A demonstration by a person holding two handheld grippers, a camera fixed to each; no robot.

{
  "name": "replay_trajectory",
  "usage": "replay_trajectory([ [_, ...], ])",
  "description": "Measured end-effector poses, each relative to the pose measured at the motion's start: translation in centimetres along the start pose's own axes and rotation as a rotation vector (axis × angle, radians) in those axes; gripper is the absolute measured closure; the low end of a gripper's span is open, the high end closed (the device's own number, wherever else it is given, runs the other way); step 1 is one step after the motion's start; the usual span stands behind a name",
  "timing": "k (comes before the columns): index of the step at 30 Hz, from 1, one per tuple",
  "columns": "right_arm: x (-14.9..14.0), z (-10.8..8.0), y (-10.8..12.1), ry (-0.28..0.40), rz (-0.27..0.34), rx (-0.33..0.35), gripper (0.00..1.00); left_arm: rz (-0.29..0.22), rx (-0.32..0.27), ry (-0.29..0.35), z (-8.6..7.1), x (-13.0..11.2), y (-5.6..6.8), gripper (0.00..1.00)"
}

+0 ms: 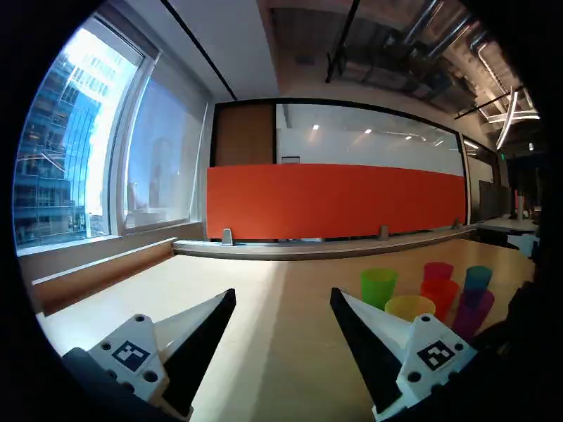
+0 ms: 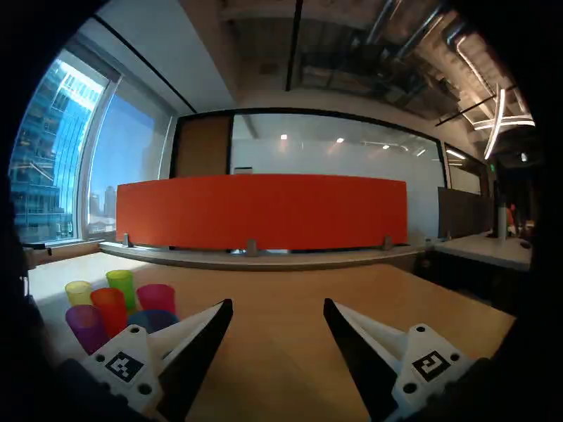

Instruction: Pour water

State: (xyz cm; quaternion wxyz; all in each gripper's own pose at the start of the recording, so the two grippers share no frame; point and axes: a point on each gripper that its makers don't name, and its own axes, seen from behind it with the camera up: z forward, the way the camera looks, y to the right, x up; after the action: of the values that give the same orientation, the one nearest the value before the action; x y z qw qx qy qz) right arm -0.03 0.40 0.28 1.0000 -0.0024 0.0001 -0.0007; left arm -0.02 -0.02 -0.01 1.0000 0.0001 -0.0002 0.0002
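Six plastic cups [image 1: 440, 292] in green, yellow, orange, pink, blue and purple, bunched close together on the wooden bench [image 1: 211, 281], well short of its far edge. In the left gripper view, toward the bench's right side, just past the right finger of the left gripper [image 1: 282, 292]; in the right gripper view, toward its left side, beside the left finger of the right gripper [image 2: 276, 302]. Both tongs spread wide, gripping nothing. Bare wood ahead of each, up to the far edge and its orange partition [image 1: 331, 200]. In the left gripper view, the bench's left edge under tall windows [image 1: 70, 155]. In the right gripper view, the right edge, a dark gap, then another desk [image 2: 485, 250]
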Motion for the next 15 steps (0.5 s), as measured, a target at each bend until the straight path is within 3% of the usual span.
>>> replay_trajectory([
  [6,1.0,0.1,0.2,0.0,-0.011,-0.002,0.0,0.023,0.002,-0.01,-0.3,0.1,-0.3,0.0],
  [15,6.0,0.8,-1.2,0.008,-0.021,0.058,0.0,-0.004,-0.059,-0.004,0.6,4.4,0.8,0.0],
])
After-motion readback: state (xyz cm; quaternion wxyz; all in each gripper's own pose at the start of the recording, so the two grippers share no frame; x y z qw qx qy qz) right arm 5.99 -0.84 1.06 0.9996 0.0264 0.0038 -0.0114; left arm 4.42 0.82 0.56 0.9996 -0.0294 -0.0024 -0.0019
